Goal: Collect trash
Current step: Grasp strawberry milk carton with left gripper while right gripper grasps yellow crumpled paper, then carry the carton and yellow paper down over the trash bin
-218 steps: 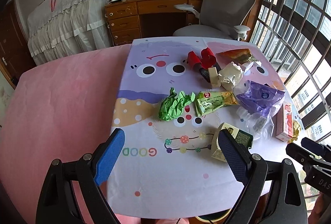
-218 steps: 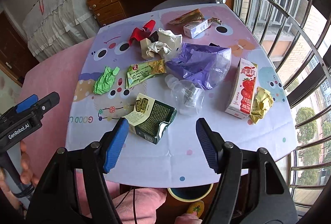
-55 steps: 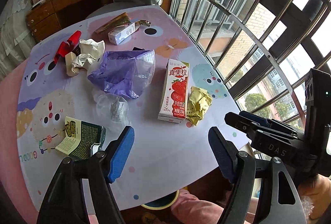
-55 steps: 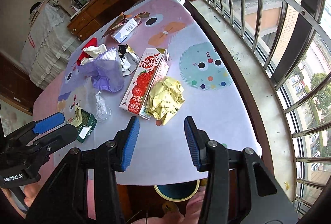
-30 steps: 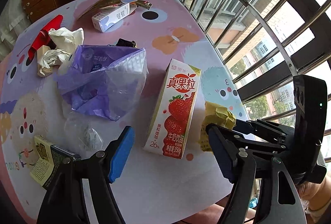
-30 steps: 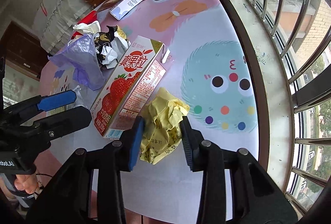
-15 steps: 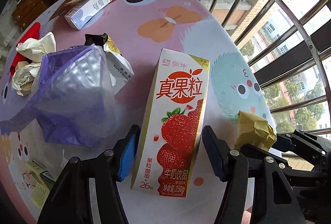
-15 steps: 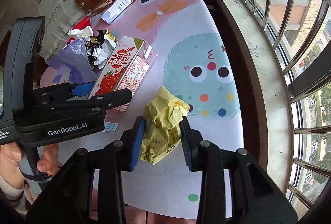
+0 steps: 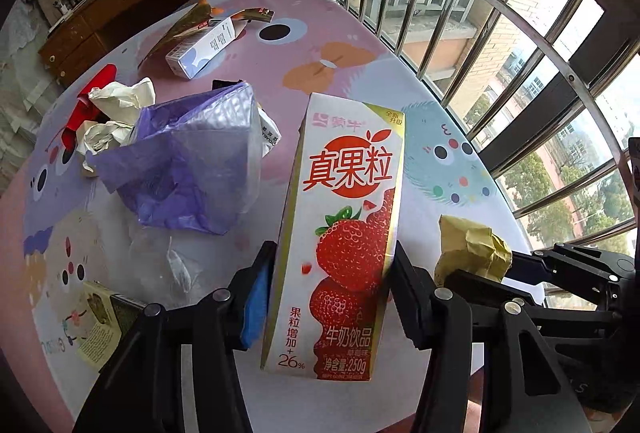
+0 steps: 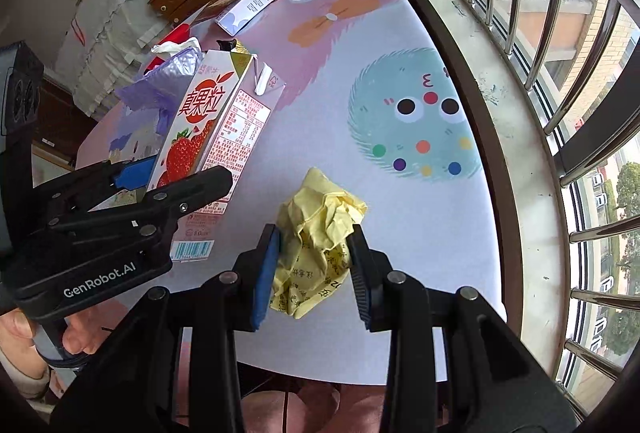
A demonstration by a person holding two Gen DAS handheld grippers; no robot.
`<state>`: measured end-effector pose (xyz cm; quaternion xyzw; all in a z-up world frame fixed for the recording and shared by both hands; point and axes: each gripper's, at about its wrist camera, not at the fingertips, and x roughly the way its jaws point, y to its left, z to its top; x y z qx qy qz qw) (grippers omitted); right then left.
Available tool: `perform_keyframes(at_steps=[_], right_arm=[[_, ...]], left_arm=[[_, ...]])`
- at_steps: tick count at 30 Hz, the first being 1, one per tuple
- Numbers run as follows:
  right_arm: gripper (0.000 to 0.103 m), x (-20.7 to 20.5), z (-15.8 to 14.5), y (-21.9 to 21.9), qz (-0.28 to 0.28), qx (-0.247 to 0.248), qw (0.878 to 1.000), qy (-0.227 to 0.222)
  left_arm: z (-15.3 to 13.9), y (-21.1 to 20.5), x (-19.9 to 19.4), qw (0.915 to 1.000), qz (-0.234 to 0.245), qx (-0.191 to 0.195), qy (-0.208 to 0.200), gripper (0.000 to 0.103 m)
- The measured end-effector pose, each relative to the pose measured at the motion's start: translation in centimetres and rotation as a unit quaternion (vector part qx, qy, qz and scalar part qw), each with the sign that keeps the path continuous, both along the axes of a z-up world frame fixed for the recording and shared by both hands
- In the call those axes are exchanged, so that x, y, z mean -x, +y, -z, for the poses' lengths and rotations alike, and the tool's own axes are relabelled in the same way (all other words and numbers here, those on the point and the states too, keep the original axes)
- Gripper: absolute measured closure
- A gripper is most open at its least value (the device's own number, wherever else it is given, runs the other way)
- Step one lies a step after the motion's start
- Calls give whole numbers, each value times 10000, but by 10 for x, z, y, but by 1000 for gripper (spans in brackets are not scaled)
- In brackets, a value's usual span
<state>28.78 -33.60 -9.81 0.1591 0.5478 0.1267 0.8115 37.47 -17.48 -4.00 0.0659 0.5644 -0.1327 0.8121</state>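
- Left wrist view: left tongs (image 9: pixel 330 273) clamp the lower end of the red-and-white strawberry milk carton (image 9: pixel 344 225) near the counter's window-side edge.
- Right tongs (image 10: pixel 314 261) pinch the crumpled yellow paper ball (image 10: pixel 316 233) near that edge.
- Most trash is uncollected, judging by the purple plastic bag (image 9: pixel 188 161), white paper wads (image 9: pixel 120 101) and small white box (image 9: pixel 204 47) lying mid-counter.
- Cartoon-printed cloth (image 10: pixel 400 53) covers the counter; barred windows (image 9: pixel 500 33) and a wooden desk (image 9: pixel 84 33) stand beyond.
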Motion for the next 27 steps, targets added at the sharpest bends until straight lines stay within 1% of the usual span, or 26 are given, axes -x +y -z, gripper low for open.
perform_keyframes(at_steps=[3, 7, 13, 17, 21, 24, 27], right_arm=[[72, 19, -10, 10, 43, -20, 10000, -47], [72, 52, -26, 29, 101, -25, 9998, -164], [72, 114, -50, 69, 302, -109, 9987, -395], [72, 157, -61, 101, 368, -185, 9980, -480], [72, 201, -65, 135, 346, -184, 9975, -580], [72, 232, -61, 156, 363, -234, 9974, -582], [72, 259, -53, 177, 321, -217, 9980, -496]], left_arm=[[-18, 16, 30, 9999, 51, 73, -143, 49], [-48, 39, 83, 9992, 151, 183, -309, 49], [-89, 85, 168, 9969, 411, 197, -634, 49], [-111, 121, 223, 9950, 477, 184, -858, 49], [-120, 155, 274, 9939, 463, 247, -968, 49], [-119, 178, 309, 9938, 481, 230, -975, 49], [-112, 197, 339, 9942, 490, 177, -941, 49]])
